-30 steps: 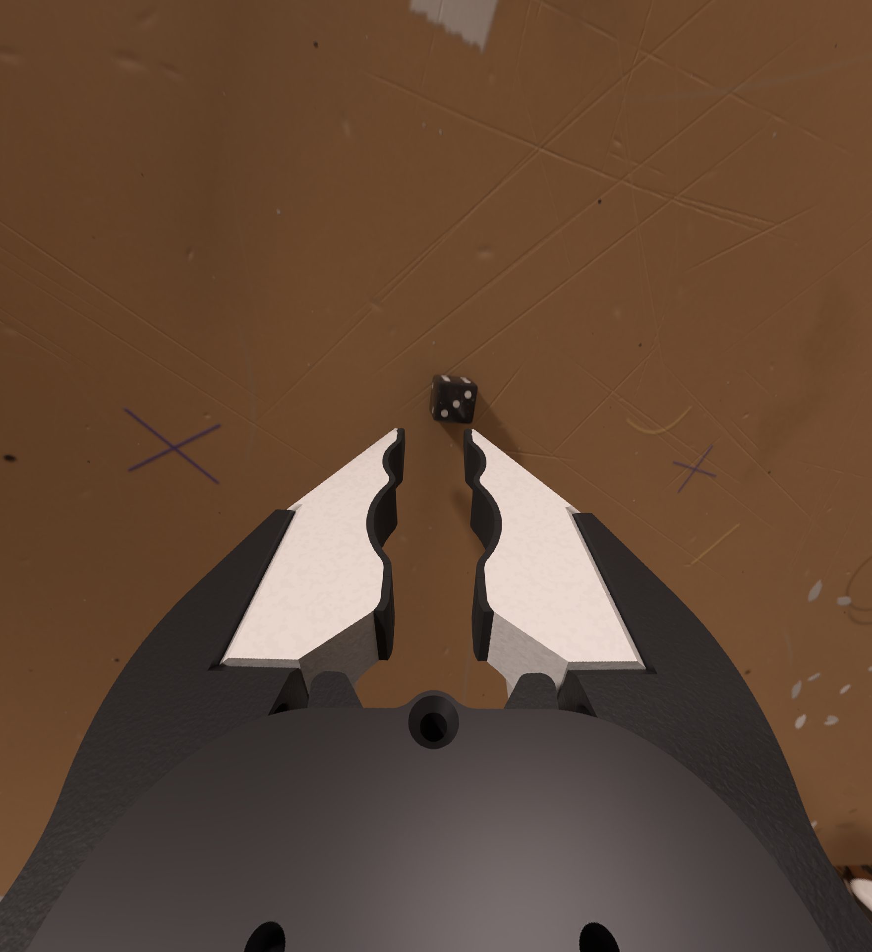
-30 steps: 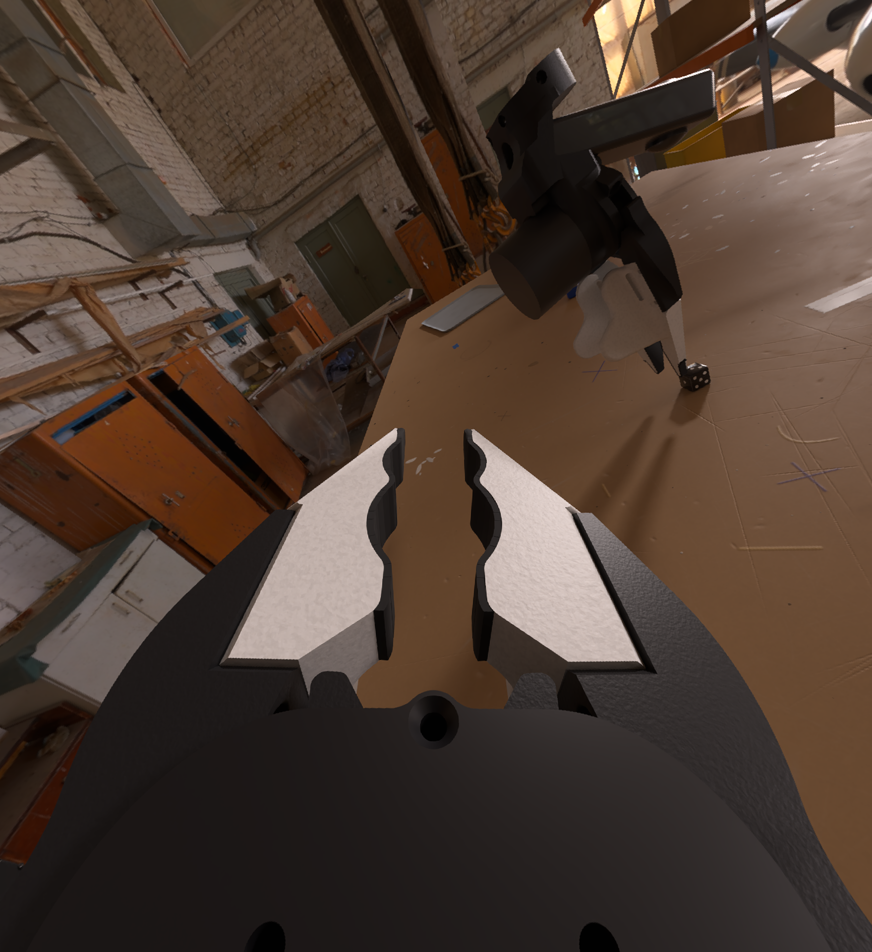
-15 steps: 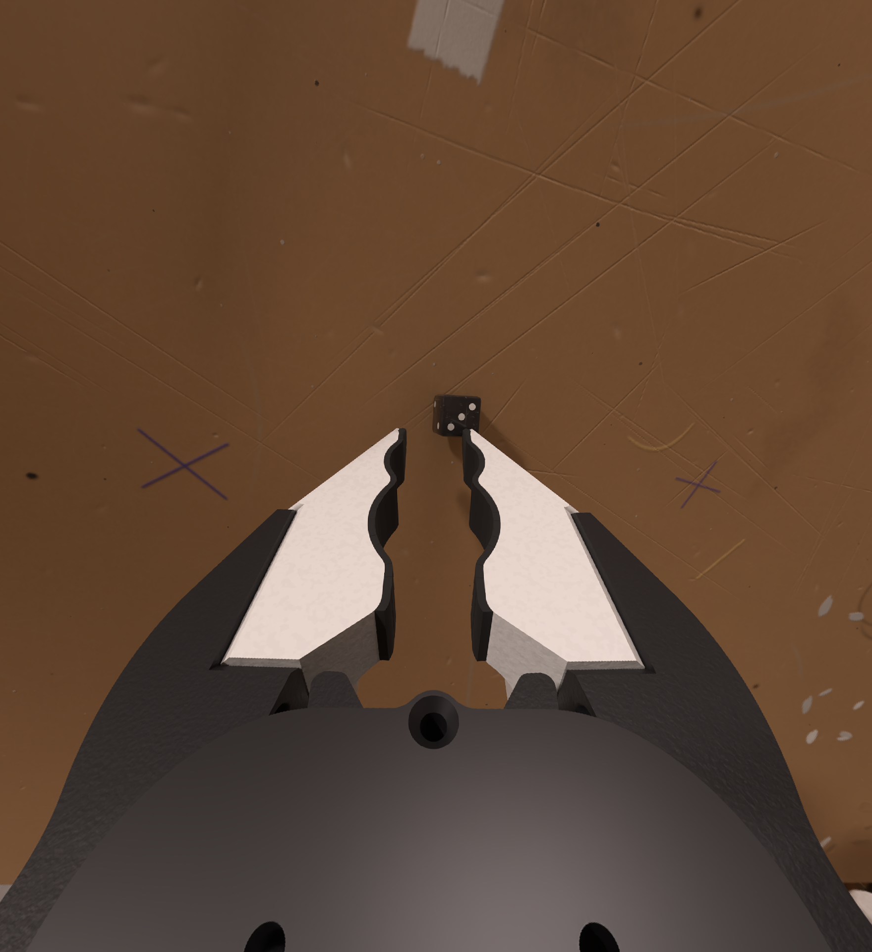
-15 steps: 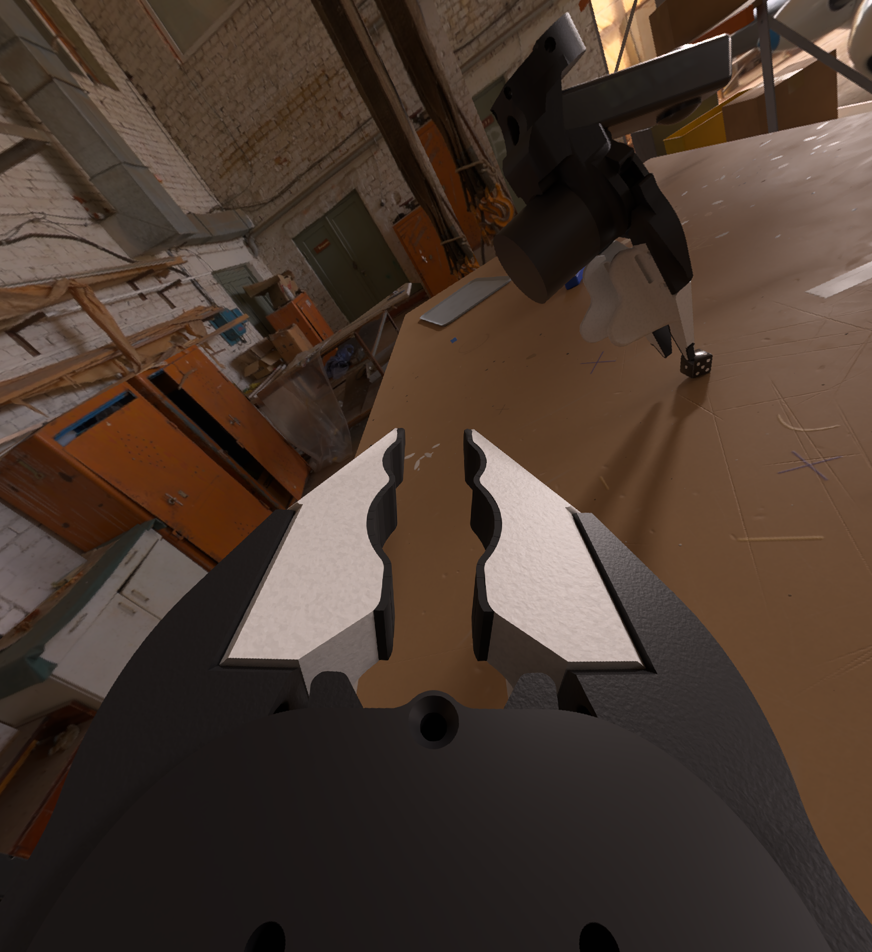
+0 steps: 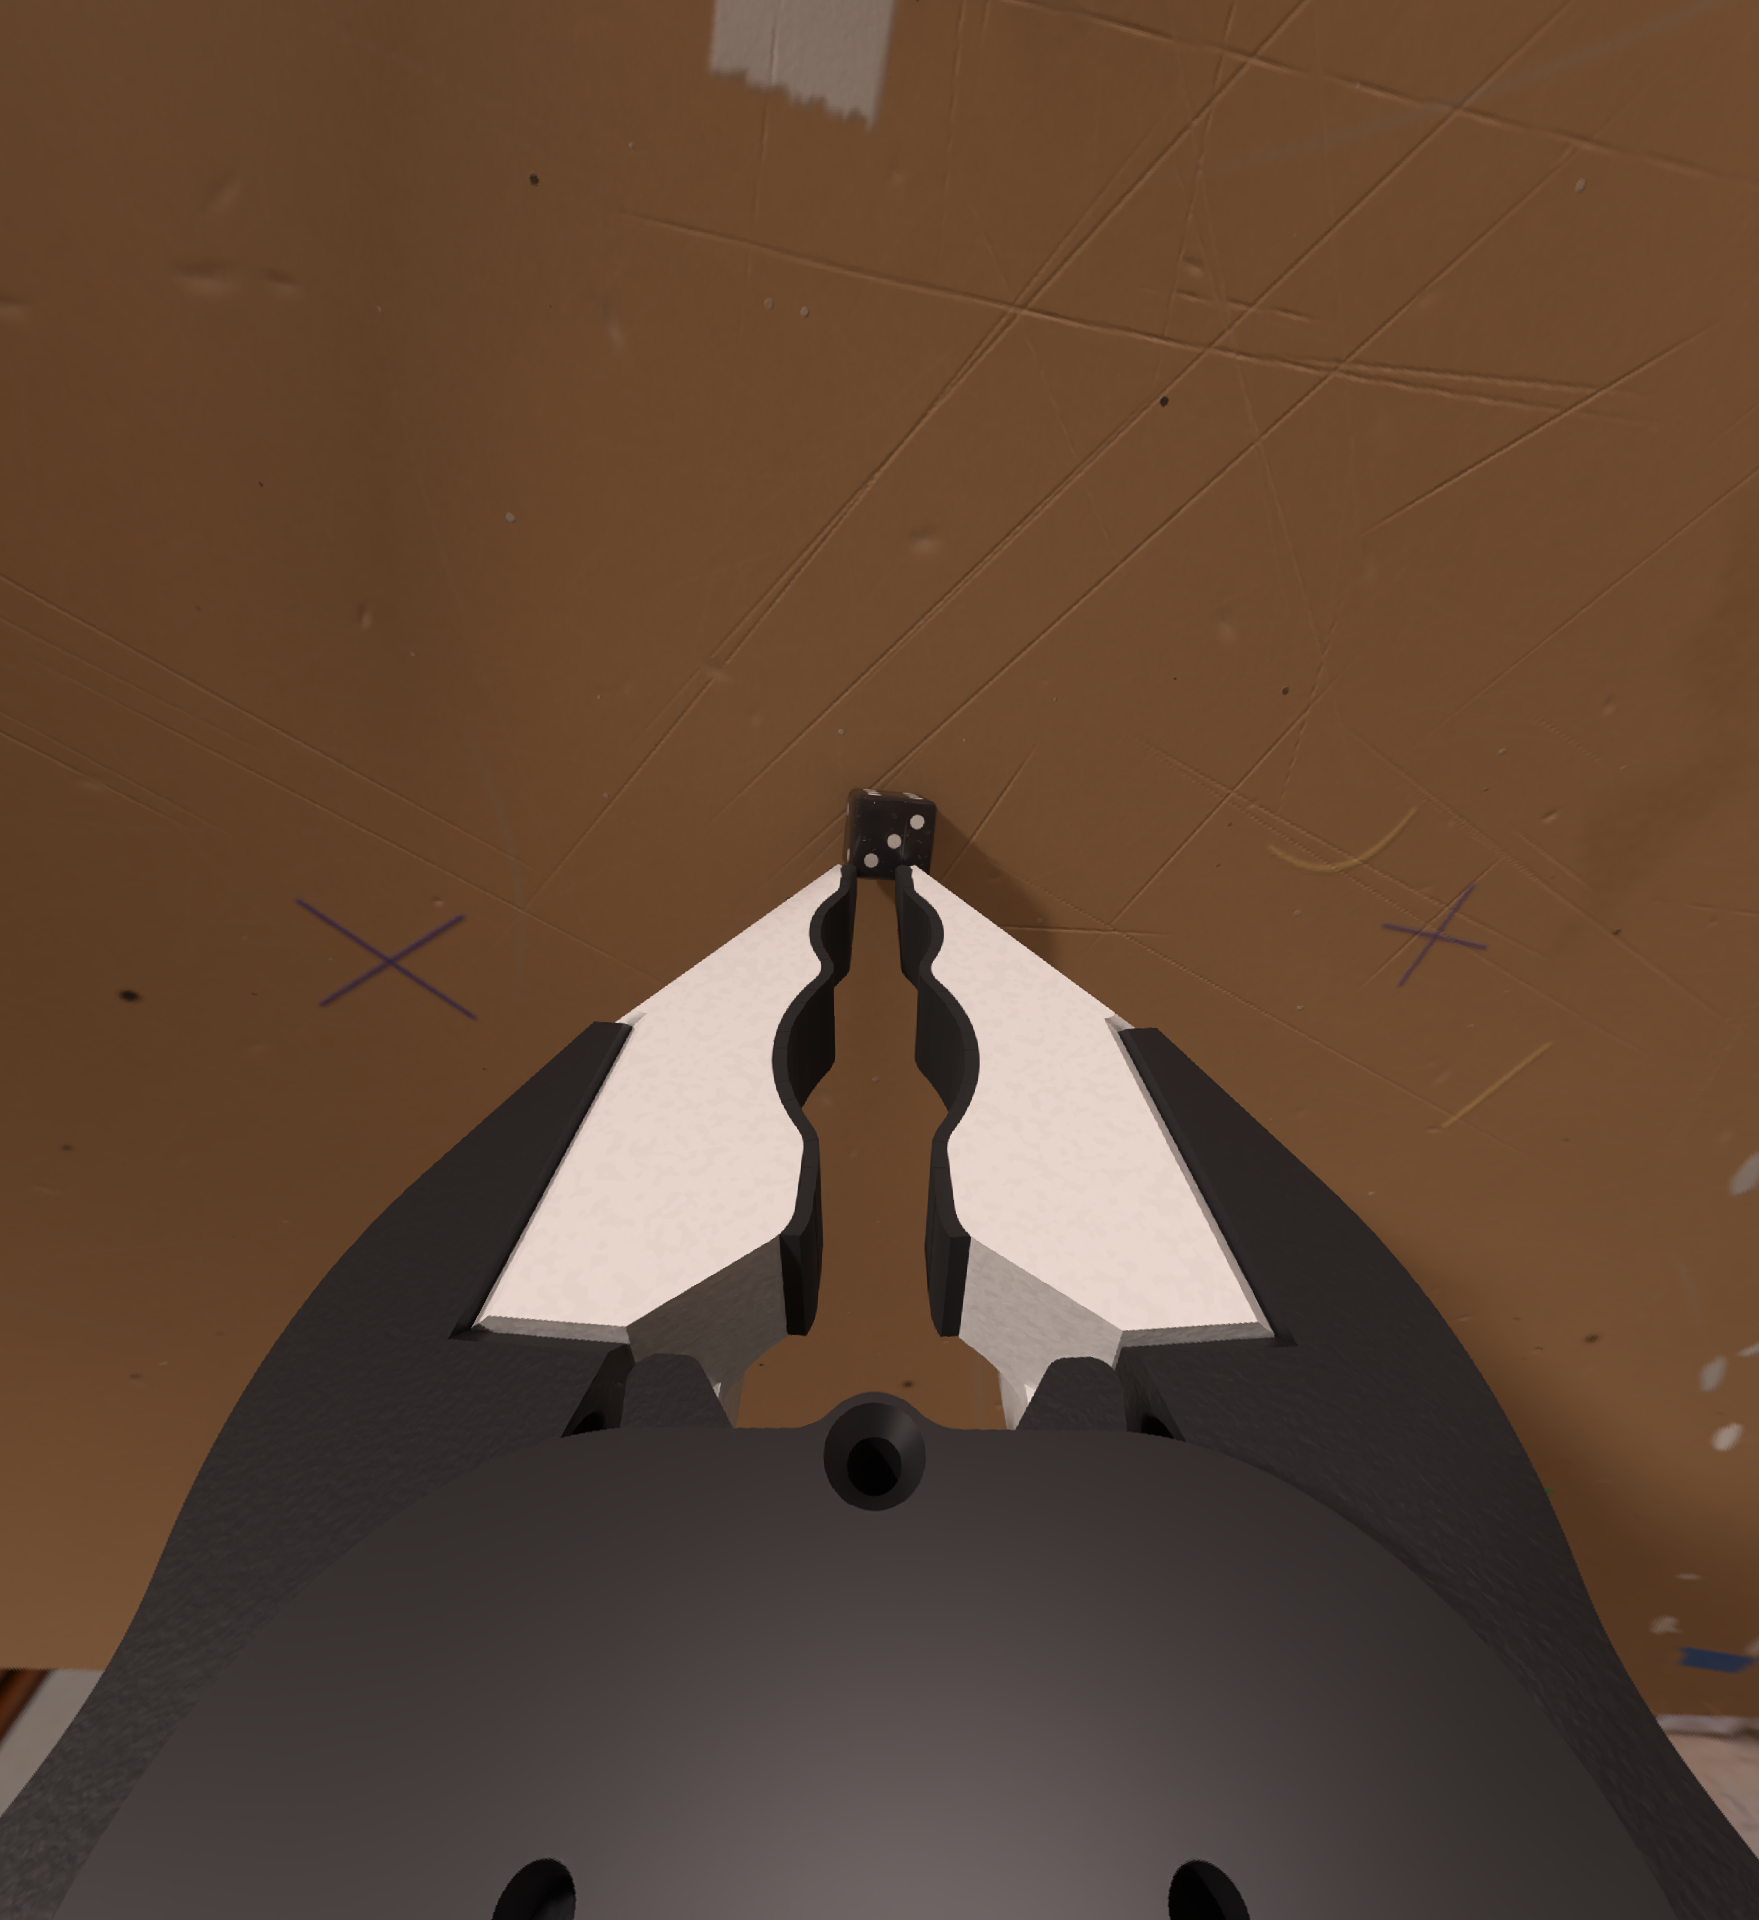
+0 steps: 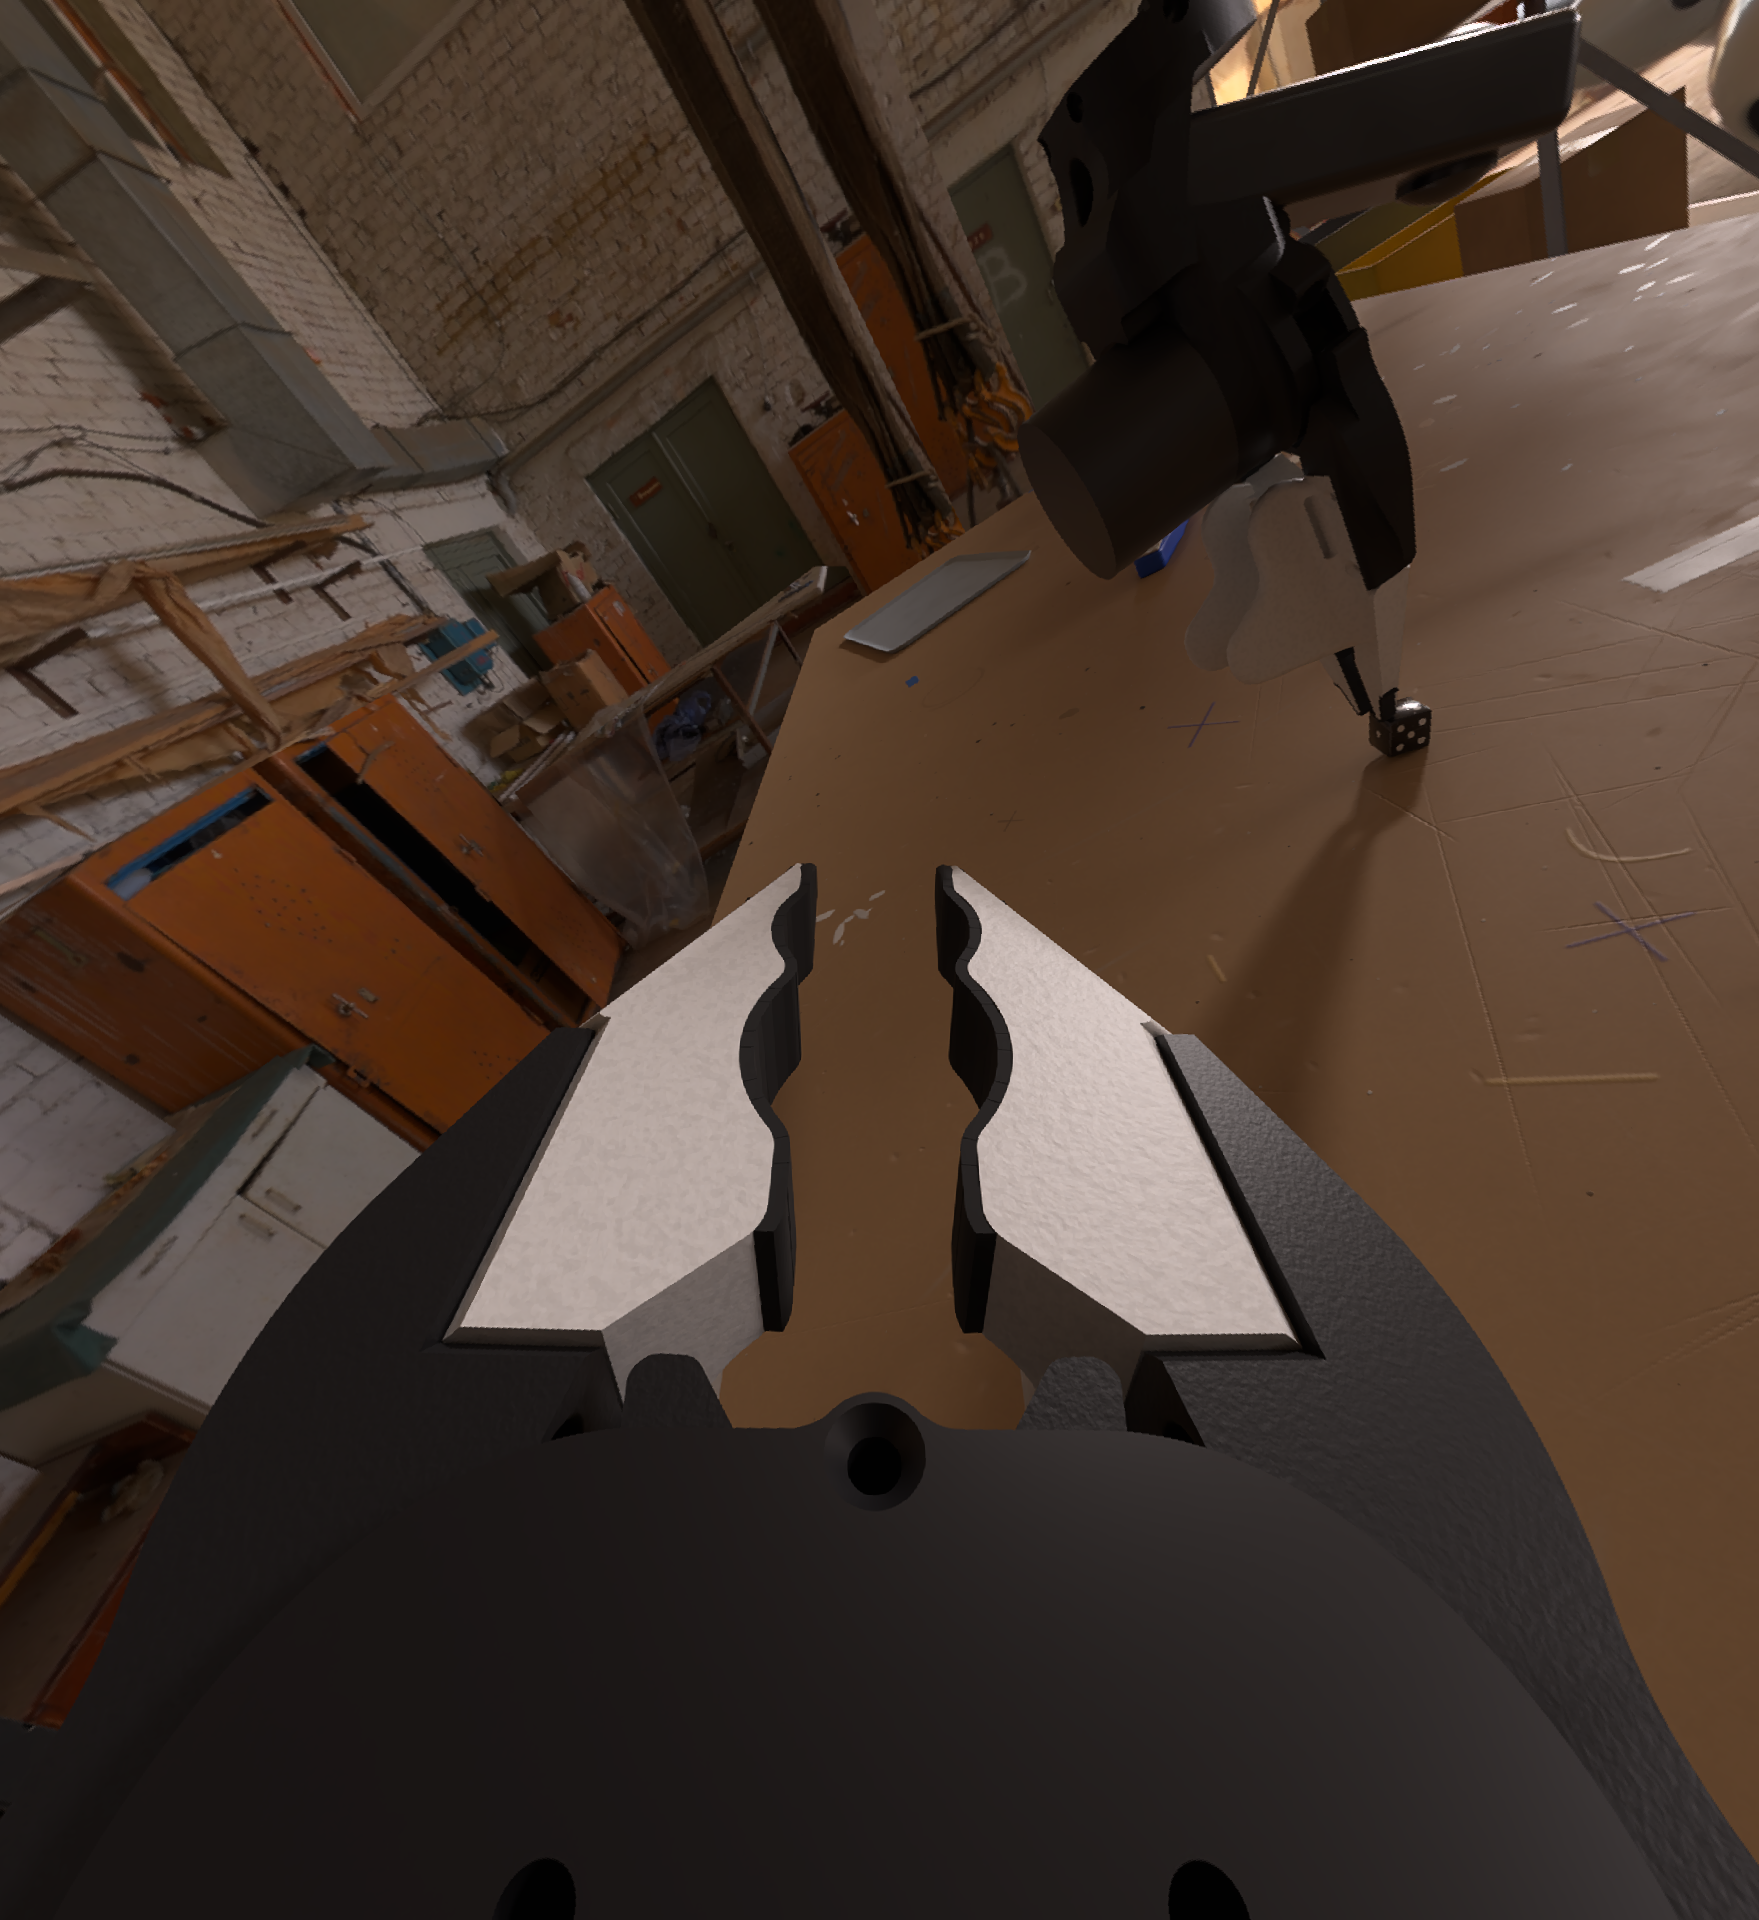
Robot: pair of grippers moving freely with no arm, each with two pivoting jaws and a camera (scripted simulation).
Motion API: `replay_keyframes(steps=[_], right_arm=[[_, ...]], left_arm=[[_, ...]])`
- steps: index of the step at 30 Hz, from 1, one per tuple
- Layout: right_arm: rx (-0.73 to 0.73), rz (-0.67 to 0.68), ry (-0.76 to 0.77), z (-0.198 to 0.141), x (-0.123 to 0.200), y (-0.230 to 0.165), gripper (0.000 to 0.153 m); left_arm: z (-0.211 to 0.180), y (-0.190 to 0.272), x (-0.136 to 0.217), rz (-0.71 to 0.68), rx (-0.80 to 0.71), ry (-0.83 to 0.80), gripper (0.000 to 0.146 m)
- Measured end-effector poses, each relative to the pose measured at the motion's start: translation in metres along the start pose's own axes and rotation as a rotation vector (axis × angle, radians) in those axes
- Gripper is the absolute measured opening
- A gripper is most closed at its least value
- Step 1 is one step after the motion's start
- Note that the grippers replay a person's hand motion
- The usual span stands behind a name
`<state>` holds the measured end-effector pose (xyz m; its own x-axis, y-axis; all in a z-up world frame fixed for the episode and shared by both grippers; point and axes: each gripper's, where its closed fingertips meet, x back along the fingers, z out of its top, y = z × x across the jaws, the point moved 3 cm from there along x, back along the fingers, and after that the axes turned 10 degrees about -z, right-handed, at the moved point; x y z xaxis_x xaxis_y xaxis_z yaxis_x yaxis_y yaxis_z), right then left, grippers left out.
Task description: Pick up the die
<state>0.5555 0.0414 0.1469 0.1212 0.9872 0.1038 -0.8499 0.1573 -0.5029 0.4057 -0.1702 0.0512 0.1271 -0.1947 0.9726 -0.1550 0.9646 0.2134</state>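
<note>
The right gripper (image 6: pixel 875 883) hangs above the brown table (image 6: pixel 1270 1091) with its jaws parted and nothing between them; through the gap only bare tabletop and a few white flecks show. Ahead and to the right of the jaws, well apart from them, the left gripper (image 6: pixel 1379 701) points down at the table, its fingertips (image 6: pixel 1387 694) touching the top of a black die (image 6: pixel 1403 727) with white dots. The die sits on the table. Whether those fingers clamp it cannot be told from here. A grey tray (image 6: pixel 932 603) lies flat far ahead of the jaws, near the table's far edge. Off to the left of the jaws, beyond the table, stand orange cabinets (image 6: pixel 314 914) against a brick wall (image 6: pixel 501 208).
</note>
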Motion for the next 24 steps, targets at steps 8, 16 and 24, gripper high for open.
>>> replay_keyframes(steps=[8,16,24], right_arm=[[-0.002,0.001,-0.001,0.0,-0.0001,0.0,0.023],[-0.006,0.003,-0.001,-0.0002,-0.0001,0.0,0.023],[0.001,0.0,-0.014,-0.0025,-0.0016,0.0005,0.023]], left_arm=[[0.0001,-0.0001,-0.0007,-0.013,0.036,-0.008,0.015],[-0.0013,-0.0043,0.0009,-0.034,-0.006,-0.021,0.01],[-0.0014,-0.0031,-0.0041,-0.059,0.044,-0.007,0.022]])
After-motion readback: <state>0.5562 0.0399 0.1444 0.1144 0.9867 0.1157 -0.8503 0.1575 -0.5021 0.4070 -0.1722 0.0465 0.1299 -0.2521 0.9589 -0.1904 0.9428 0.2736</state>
